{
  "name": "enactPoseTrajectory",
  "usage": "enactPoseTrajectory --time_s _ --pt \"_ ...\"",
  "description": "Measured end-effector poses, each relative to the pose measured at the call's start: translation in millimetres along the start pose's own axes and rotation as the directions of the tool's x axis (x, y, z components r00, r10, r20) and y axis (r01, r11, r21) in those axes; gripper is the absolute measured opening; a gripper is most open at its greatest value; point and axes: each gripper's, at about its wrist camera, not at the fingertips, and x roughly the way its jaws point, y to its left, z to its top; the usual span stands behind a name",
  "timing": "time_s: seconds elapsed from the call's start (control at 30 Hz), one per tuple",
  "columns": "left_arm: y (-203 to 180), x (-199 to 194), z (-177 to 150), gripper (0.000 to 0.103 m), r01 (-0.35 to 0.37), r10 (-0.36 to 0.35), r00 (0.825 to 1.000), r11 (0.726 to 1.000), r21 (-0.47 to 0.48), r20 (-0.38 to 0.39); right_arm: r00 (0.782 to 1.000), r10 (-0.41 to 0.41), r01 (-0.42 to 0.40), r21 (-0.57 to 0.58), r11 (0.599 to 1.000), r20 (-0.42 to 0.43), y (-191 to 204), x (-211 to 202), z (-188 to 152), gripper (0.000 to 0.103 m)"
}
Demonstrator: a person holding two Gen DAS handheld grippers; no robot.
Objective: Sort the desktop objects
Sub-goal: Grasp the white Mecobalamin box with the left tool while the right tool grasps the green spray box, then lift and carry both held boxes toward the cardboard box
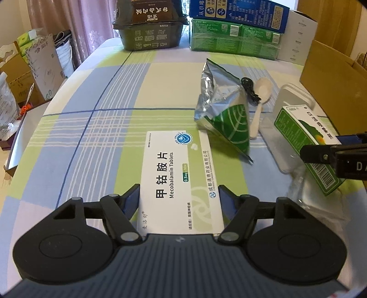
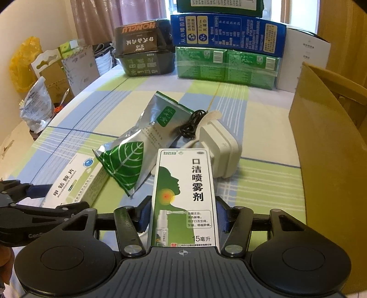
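Fingers of our left gripper [image 1: 179,197] clamp white tablet box [image 1: 179,174] by long sides, held low over checked tablecloth [image 1: 103,128]. Our right gripper [image 2: 183,213] pinches green spray box [image 2: 183,194] likewise, both apparently lifted for sorting. Foil pouch [image 1: 220,110], spoon [image 1: 261,96] remain unsorted.

The near end of the white Mecobalamin tablet box [image 1: 181,181] disappears under the left gripper's [image 1: 179,199] dark body, so its full length is hidden. In the right wrist view, the silver and green foil pouch [image 2: 140,146] covers most of the pale plastic spoon [image 2: 212,115] and part of the coiled black cable [image 2: 192,125]. The blue printed carton [image 1: 236,11] at the counter's far edge is cut off by the top of the left view, and its small print is unreadable.
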Motion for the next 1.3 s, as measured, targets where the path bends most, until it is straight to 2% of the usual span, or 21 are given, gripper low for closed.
enactPoseTrajectory --time_s 0.2,0.57,0.7,0.8,0.93,1.17,1.3 --pt "-11 -28 -24 0.067 0.02 -0.02 1.0 1.0 -0.012 -0.004 1.0 -0.002 0.002 0.02 1.0 0.01 1 -31 -23 0.053" --pt "-47 -81 -77 0.068 0.067 -0.064 0.997 0.995 0.076 -0.031 0.998 -0.06 0.06 0.06 0.996 0.005 -8 -90 -92 0.053" --pt "-54 -83 -85 0.067 0.069 -0.065 0.997 0.993 0.097 -0.041 0.996 -0.083 0.085 0.054 0.995 -0.031 -12 -92 -115 0.053" --pt "-58 -82 -87 0.074 0.058 -0.054 0.998 0.992 0.111 -0.038 0.995 -0.086 0.088 0.047 0.995 -0.047 -13 -87 -125 0.053" --pt "-59 -80 -85 0.076 0.045 -0.043 0.999 0.992 0.115 -0.025 0.996 -0.075 0.077 0.057 0.995 -0.041 -15 -84 -129 0.054" --pt "-60 -67 -80 0.076 0.036 -0.033 0.999 0.993 0.114 -0.031 0.997 -0.076 0.078 0.063 0.995 -0.025 -16 -81 -129 0.06" --pt "-61 -60 -81 0.072 0.036 -0.03 0.999 0.991 0.126 -0.044 0.997 -0.077 0.078 0.056 0.995 -0.029 -15 -78 -129 0.06"
